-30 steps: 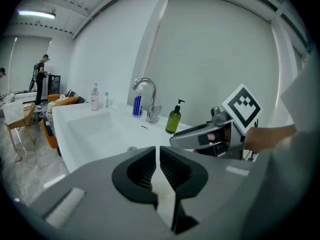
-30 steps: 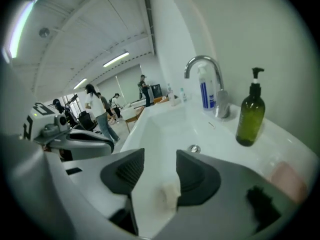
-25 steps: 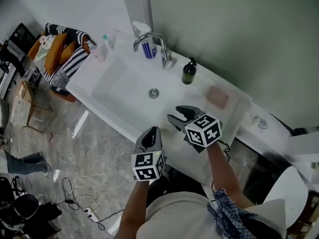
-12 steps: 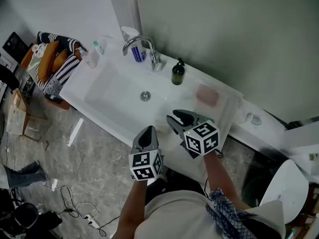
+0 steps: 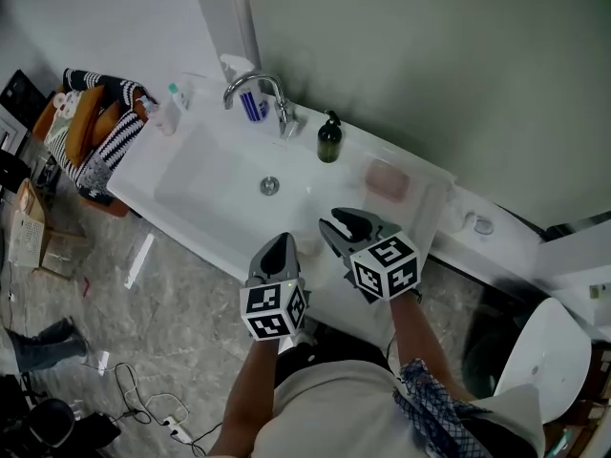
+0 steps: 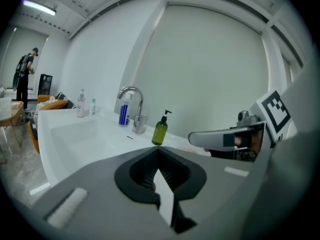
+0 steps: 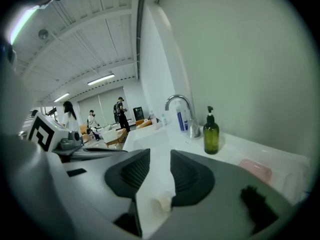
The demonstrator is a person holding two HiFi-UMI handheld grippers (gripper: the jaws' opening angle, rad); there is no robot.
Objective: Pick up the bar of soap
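A: Head view, quick. Where's the soap?
B: The pink bar of soap [image 5: 386, 178] lies on the white counter [image 5: 434, 208], right of the basin [image 5: 205, 184], untouched. The right gripper [image 5: 344, 225] sits just short of it, with the soap ahead and a bit right. The left gripper [image 5: 279, 244] is farther off, over the basin's front rim. Right is nearer.
A: Left gripper view?
B: Jaws pressed together, nothing in them. The right gripper mostly blocks the soap.
A: Right gripper view?
B: Jaws apart, having just been closing partway. Only bare counter shows between them. The soap is ahead to the right, right of the green pump bottle [image 7: 210, 134], well clear of the pads. Its long axis looks to run along the counter's back edge, roughly across the approach. I'd judge swing right, then pinch across the narrow width.
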